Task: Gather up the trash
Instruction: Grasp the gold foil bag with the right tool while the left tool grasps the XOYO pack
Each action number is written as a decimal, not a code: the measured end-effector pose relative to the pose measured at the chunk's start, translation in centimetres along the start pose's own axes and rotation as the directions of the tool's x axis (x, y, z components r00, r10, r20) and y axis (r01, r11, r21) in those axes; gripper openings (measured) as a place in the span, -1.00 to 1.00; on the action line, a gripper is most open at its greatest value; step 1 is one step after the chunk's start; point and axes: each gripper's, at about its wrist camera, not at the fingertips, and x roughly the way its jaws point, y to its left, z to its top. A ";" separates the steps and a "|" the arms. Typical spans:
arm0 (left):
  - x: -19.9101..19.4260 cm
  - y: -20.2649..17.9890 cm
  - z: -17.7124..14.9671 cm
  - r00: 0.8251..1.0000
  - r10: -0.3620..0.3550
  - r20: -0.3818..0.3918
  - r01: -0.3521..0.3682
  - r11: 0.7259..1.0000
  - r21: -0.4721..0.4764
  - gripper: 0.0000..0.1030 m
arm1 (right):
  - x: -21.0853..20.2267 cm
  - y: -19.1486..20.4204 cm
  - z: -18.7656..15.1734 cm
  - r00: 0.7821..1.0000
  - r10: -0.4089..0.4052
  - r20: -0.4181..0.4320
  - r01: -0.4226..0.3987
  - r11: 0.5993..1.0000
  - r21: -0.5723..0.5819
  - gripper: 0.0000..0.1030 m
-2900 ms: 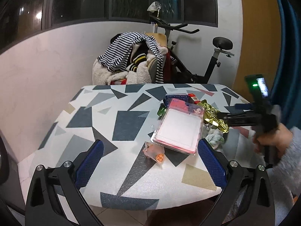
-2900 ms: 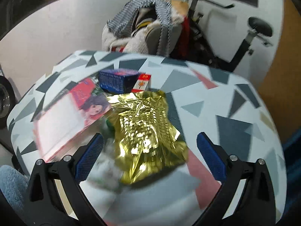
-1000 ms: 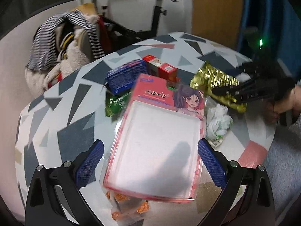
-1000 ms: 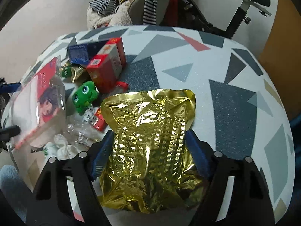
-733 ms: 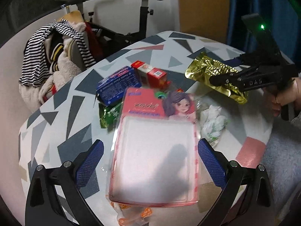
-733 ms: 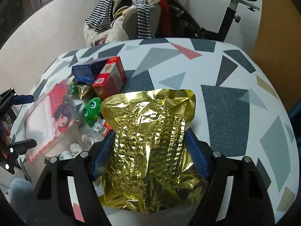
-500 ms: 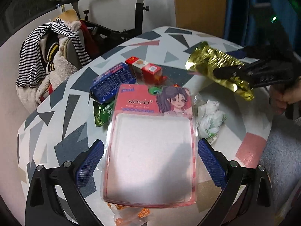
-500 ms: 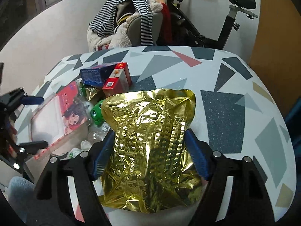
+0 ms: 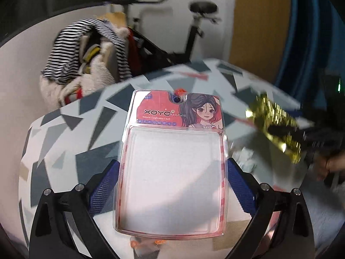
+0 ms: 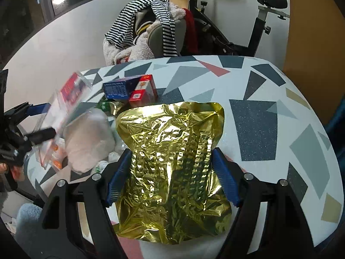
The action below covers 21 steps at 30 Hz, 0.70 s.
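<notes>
A pink and clear blister pack with a cartoon face hangs tilted above the patterned table. My left gripper is shut on it, one blue pad against each long edge. In the right wrist view the same pack is a blur in the left gripper. A crumpled gold foil bag is raised over the table's near edge. My right gripper is shut on it, pads pressed into both sides. The left wrist view shows that gold bag at the right.
On the table lie a blue box, a red box, a green wrapper, crumpled clear plastic and small orange-printed bags. Behind it stand a chair heaped with striped clothes and an exercise bike.
The blister pack lay flat on the table between my left fingers; now they grip it and it is off the table. The right gripper has risen with the gold bag.
</notes>
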 end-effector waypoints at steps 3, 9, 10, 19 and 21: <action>-2.5 0.1 -0.6 0.998 0.010 0.054 -0.008 0.999 -0.048 0.84 | -1.2 0.7 -0.5 1.000 0.010 0.021 -0.010 1.000 -0.005 0.45; -7.3 -0.7 -3.3 0.992 0.041 0.122 -0.027 0.993 -0.117 0.84 | -3.3 2.4 -2.3 0.999 0.035 0.028 -0.034 0.999 -0.026 0.45; -8.0 -0.9 -3.9 0.990 0.044 0.132 -0.026 0.991 -0.132 0.84 | -3.6 2.6 -2.6 0.999 0.039 0.030 -0.038 0.999 -0.029 0.45; -13.7 -3.9 -9.6 0.981 0.053 0.187 -0.014 0.980 -0.201 0.84 | -6.1 6.9 -8.1 0.995 0.096 0.008 -0.094 0.989 -0.110 0.45; -14.6 -4.5 -10.8 0.980 0.053 0.193 -0.010 0.976 -0.218 0.84 | -6.3 8.3 -10.0 0.993 0.120 -0.010 -0.120 0.984 -0.132 0.45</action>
